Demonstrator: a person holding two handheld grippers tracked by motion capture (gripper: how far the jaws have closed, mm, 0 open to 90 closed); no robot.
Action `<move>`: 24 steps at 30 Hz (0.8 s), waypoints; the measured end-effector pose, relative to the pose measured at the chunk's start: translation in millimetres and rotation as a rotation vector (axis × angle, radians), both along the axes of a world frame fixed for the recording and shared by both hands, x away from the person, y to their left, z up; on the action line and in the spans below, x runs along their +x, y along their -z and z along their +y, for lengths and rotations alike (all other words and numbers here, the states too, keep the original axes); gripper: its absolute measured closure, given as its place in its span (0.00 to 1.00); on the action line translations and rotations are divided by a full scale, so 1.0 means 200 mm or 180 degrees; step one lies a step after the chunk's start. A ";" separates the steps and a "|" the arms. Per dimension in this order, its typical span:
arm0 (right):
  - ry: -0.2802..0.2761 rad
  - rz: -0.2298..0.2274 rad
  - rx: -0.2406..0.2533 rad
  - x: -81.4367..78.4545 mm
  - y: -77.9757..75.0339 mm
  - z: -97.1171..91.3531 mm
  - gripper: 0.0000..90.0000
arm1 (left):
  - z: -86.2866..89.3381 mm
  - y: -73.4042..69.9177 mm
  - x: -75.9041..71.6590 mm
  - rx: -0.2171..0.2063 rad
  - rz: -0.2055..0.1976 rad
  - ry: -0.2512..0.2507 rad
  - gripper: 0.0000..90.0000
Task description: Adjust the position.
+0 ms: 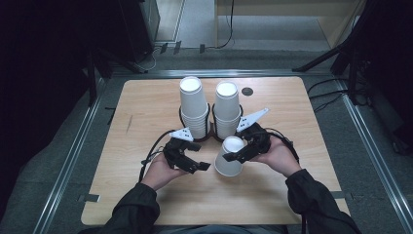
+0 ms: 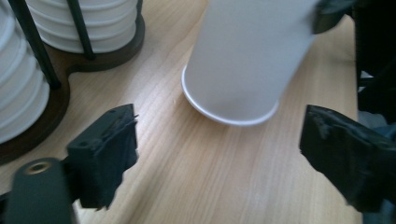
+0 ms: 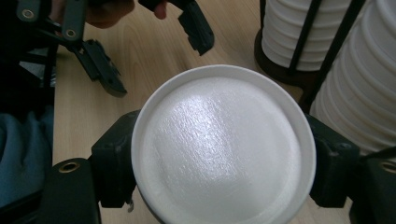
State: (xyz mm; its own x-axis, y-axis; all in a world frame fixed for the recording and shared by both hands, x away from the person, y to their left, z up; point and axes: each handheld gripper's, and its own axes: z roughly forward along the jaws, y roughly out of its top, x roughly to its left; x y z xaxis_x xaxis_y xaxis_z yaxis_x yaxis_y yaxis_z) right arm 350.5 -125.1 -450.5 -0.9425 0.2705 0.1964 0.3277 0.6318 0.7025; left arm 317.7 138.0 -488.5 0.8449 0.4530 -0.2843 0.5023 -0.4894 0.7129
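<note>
High view: your right gripper (image 1: 233, 157) is clamped on a white cup (image 1: 230, 157) that stands upside down, base up, on the wooden table (image 1: 146, 107), near the middle and slightly tilted; your right hand (image 1: 278, 157) comes in from the near right. Your left gripper (image 1: 197, 157) sits just left of the cup, jaws apart, nothing between them, left hand (image 1: 158, 171) behind it. Beyond the cup, two tall stacks of white cups (image 1: 194, 108) stand side by side in a dark rack (image 1: 211, 130) at the far middle of the table. Left gripper view: your two black jaws stand wide apart and bare over the wood; the cup (image 2: 243, 60) lies ahead between them, rim on the table, not touched by either jaw. The rack's brown base (image 2: 60, 93) and stacked cups (image 2: 18, 98) sit at far left. Right gripper view: the cup's round white base (image 3: 223, 148) faces you, and your jaws press its wall from both sides. Your left gripper (image 3: 140, 51) hangs open beyond it at upper left; the stacks (image 3: 359, 88) stand at right
</note>
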 end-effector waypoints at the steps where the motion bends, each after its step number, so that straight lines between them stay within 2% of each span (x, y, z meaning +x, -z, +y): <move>1: -0.0030 -0.0015 0.0028 -0.01 0.00 0.01 0.28 | -0.01 0.01 0.00 0.0011 -0.0012 0.0056 0.11; 5: -0.0060 -0.0040 0.0050 -0.02 -0.01 0.03 0.28 | -0.05 0.02 -0.01 0.0117 -0.0048 0.0207 0.05; 7: -0.0070 -0.0035 0.0094 -0.03 -0.02 0.04 0.28 | -0.07 0.02 -0.01 0.0169 -0.0024 0.0261 0.03; 10: -0.0100 0.0006 0.0190 -0.03 -0.03 0.05 0.28 | -0.09 0.02 -0.02 0.0108 0.0001 0.0343 0.01; 14: -0.0151 0.0032 0.0296 -0.05 -0.04 0.07 0.28 | -0.12 0.02 -0.03 0.0097 -0.0061 0.0423 0.01; 17: -0.0157 0.0070 0.0404 -0.05 -0.06 0.08 0.28 | -0.15 0.03 -0.04 0.0154 -0.0080 0.0430 0.00; 19: -0.0157 0.0039 0.0428 -0.06 -0.07 0.08 0.28 | -0.17 0.04 -0.05 0.0194 -0.0121 0.0443 0.00; 24: -0.0179 0.0080 0.0502 -0.06 -0.09 0.09 0.28 | -0.19 0.04 -0.05 0.0103 -0.0117 0.0419 0.00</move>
